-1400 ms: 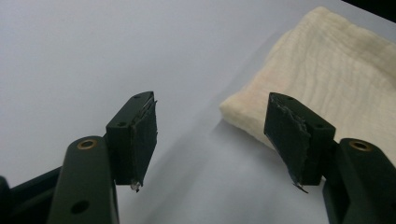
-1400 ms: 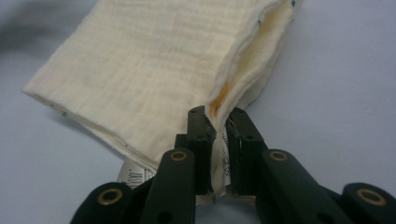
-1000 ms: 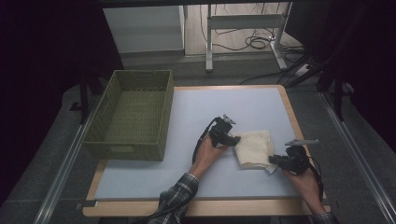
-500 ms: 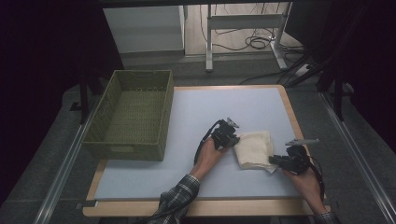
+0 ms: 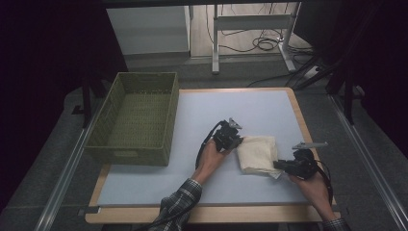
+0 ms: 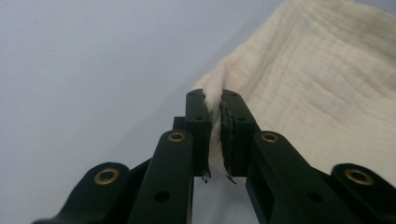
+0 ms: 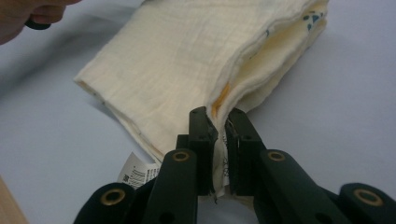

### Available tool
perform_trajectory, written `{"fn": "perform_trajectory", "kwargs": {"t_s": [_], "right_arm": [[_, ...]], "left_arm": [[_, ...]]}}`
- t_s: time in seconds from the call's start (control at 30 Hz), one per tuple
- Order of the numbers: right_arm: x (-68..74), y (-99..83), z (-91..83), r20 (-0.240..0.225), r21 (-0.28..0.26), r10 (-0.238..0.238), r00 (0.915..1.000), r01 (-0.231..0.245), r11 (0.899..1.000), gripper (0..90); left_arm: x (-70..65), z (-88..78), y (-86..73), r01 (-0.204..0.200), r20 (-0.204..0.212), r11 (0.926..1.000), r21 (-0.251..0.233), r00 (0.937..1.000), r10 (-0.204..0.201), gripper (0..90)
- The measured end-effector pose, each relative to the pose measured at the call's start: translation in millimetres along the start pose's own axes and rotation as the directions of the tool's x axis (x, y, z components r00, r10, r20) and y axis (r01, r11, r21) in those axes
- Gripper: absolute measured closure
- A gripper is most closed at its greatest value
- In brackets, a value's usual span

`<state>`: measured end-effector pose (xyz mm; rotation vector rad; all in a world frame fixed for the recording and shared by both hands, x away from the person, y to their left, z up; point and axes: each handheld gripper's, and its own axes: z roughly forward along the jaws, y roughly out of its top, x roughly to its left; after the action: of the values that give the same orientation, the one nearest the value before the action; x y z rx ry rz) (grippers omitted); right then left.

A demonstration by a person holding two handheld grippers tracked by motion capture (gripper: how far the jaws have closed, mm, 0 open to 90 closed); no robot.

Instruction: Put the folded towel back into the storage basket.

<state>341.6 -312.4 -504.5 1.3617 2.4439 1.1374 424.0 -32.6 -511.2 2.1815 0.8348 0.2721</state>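
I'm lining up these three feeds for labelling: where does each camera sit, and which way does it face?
High view: fixed above the person's side, looking forward and down on the table; both forearms, left gripper and right gripper show.
Left gripper view: rides the left gripper, looking along its jaws, which pinch the cloth.
Right gripper view: rides the right gripper, jaws clamped on a cloth corner; a hand shows at top left.
All three share the folded cream cloth and pale tabletop.

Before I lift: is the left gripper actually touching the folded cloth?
Touching. In the left gripper view the left gripper has just closed its jaws, and both pads press a corner of the cream folded cloth between them.
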Motion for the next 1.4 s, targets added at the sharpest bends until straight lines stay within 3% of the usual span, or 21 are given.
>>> {"fn": "perform_trajectory", "kwargs": {"t_s": [0.57,0.9,1.23,1.4], "right_arm": [[24.5,25.7,1.9,-0.090,-0.027,-0.041,0.9951,0.039,0.999,81.7],[40.6,44.9,9.1,-0.141,-0.047,-0.070,0.9875,0.064,0.997,81.8],[56.9,64.3,18.1,-0.180,-0.054,-0.102,0.9783,0.094,0.994,81.8],[65.3,75.8,23.5,-0.193,-0.053,-0.120,0.9738,0.111,0.992,81.8]], "left_arm": [[15.7,-34.1,3.1,-0.027,-0.035,0.9971,0.071,0.9990,0.030,82.3],[27.5,-63.1,6.7,-0.031,-0.084,0.9946,0.099,0.9957,0.040,82.3],[35.1,-86.5,5.6,-0.065,-0.160,0.9884,0.137,0.9832,0.087,82.3],[42.1,-101.0,3.4,-0.058,-0.192,0.9886,0.139,0.9777,0.084,82.3]]}}
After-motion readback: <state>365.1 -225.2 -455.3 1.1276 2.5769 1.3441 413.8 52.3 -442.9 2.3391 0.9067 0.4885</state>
